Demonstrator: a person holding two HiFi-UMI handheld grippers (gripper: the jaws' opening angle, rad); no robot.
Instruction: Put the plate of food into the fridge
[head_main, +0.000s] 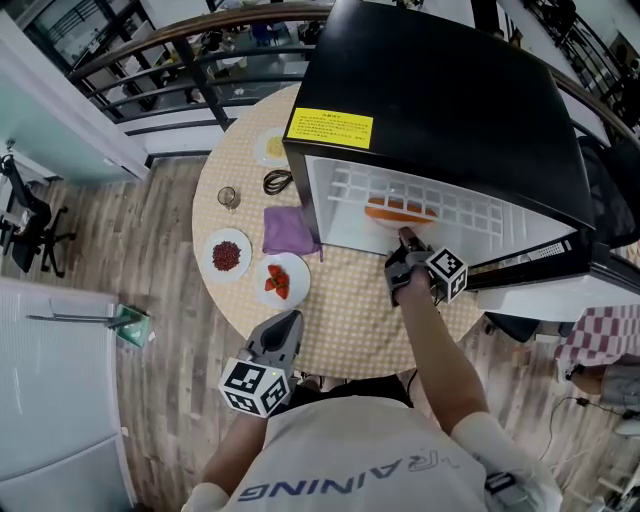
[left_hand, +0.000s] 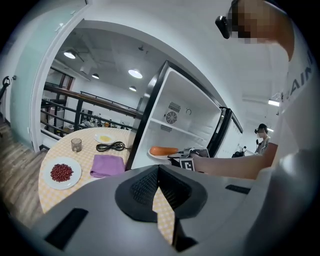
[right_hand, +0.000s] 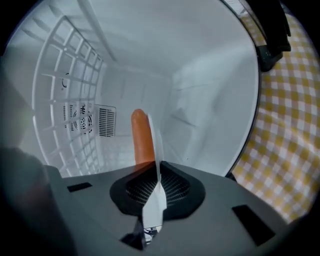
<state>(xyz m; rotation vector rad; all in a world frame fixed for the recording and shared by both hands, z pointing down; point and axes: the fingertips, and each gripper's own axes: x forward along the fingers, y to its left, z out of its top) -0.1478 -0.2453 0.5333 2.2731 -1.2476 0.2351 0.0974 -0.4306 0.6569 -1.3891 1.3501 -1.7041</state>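
Note:
A white plate carrying a long orange piece of food sits inside the open black fridge, under its wire shelf. My right gripper reaches into the fridge opening and is shut on the plate's near rim. In the right gripper view the plate shows edge-on between the closed pads, with the orange food beyond it, and the right gripper is surrounded by white fridge walls. My left gripper hovers at the table's near edge, shut and empty; in its own view the left gripper points toward the fridge.
On the round checked table lie a plate of red beans, a plate of red pieces, a purple cloth, a black cable, a small glass and a yellowish plate. The fridge door stands open at right.

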